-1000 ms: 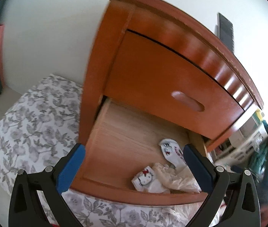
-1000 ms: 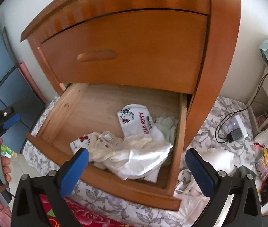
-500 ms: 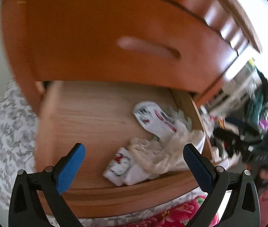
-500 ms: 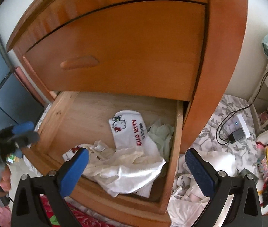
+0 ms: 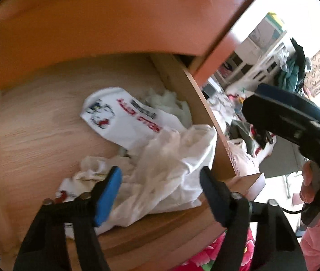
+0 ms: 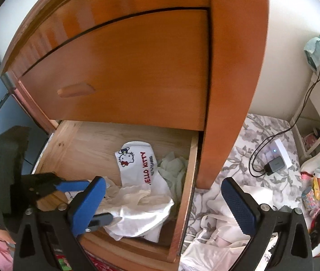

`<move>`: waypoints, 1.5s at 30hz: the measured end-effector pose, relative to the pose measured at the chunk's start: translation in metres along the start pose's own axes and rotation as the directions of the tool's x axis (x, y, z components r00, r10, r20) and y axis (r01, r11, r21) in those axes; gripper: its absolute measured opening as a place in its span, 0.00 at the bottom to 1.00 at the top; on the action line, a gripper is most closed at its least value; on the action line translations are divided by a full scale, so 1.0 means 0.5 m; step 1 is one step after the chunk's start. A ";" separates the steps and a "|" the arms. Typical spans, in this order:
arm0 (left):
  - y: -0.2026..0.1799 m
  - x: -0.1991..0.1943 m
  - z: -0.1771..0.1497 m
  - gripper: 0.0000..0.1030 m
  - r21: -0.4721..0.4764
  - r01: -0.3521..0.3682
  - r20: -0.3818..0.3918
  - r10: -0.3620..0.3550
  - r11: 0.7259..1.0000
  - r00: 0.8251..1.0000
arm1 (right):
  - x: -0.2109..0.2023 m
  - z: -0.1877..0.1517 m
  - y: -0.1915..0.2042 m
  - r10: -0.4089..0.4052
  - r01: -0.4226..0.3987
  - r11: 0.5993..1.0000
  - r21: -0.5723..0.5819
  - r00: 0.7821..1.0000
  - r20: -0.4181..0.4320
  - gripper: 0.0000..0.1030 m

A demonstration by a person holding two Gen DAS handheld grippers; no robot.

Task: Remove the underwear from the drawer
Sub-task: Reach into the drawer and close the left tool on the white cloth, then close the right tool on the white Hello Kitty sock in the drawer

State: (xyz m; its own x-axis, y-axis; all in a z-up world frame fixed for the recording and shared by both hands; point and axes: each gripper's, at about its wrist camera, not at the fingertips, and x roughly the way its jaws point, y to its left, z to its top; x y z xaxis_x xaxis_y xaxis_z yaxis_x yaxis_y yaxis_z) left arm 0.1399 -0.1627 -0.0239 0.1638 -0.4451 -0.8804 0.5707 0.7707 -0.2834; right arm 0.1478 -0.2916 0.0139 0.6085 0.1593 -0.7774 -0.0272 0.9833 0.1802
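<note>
The underwear (image 5: 171,158) is a crumpled heap of thin, cream-white cloth, wrinkled and soft, with one edge draped toward the front right corner of the open drawer (image 5: 35,135). It lies in the drawer's right half, partly over a white sock (image 5: 124,122) printed with a cartoon cat face and red lettering. A second white piece with a small red mark (image 5: 69,192) lies at the front, just left of the heap, and a pale green crumpled cloth (image 6: 173,167) sits behind it against the right drawer wall. The drawer floor is pale, grained wood; the closed drawer front (image 6: 126,67) above it is glossy orange-brown with one oval recessed handle.

The left gripper (image 5: 160,180) is inside the drawer with its two blue-padded fingers set partly apart on either side of the cream heap, touching or just above the cloth; whether they pinch it I cannot tell. The right gripper (image 6: 162,196) hangs in front of the drawer's right corner, its fingers spread wide and holding nothing.

Right of the cabinet lies grey floral bedding (image 6: 250,149) with a white box (image 6: 281,151), a dark plug (image 6: 275,164) and one black cable on it
</note>
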 end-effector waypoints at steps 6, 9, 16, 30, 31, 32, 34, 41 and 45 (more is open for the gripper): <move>-0.020 0.042 0.004 0.21 0.004 0.038 -0.046 -0.038 0.999 0.998 | 0.003 -0.005 -0.012 0.002 -0.002 1.000 0.007 1.000 -0.005 1.00; -0.021 0.045 0.002 0.05 0.010 0.050 -0.018 -0.050 0.999 0.999 | 0.005 -0.007 -0.017 0.000 0.000 1.000 0.010 1.000 -0.010 1.00; 0.034 -0.035 -0.009 0.03 -0.069 0.105 0.143 -0.095 0.992 0.985 | 0.009 -0.007 -0.018 -0.005 0.005 1.000 0.006 1.000 -0.016 1.00; 0.236 -0.222 -0.093 0.03 -0.387 0.113 0.490 0.100 0.915 0.866 | 0.068 -0.005 0.055 -0.006 -0.012 0.988 -0.156 0.993 -0.117 1.00; 0.242 -0.226 -0.099 0.03 -0.399 0.116 0.498 0.109 0.910 0.860 | 0.077 -0.007 0.064 -0.009 -0.016 0.984 -0.178 0.991 -0.134 1.00; 0.255 -0.234 -0.107 0.03 -0.414 0.122 0.511 0.119 0.902 0.851 | 0.088 -0.008 0.074 -0.013 -0.019 0.979 -0.203 0.988 -0.155 1.00; 0.271 -0.246 -0.116 0.02 -0.434 0.127 0.524 0.135 0.892 0.841 | 0.105 -0.013 0.090 -0.022 -0.025 0.970 -0.242 0.982 -0.188 1.00; 0.307 -0.315 -0.148 0.02 -0.459 0.110 0.582 0.205 0.881 0.787 | 0.151 -0.024 0.135 -0.070 -0.027 0.935 -0.355 0.964 -0.257 0.94; 0.317 -0.346 -0.159 0.02 -0.465 0.104 0.606 0.230 0.879 0.761 | 0.181 -0.026 0.156 -0.103 -0.026 0.915 -0.403 0.950 -0.296 0.83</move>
State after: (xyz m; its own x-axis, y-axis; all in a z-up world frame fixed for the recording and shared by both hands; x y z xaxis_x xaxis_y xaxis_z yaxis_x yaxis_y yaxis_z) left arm 0.1381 0.0725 0.0533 0.7438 -0.4376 -0.5053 0.1446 0.8433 -0.5176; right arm 0.1905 -0.1993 -0.0502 0.3462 0.0765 -0.9350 -0.3604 0.9310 -0.0572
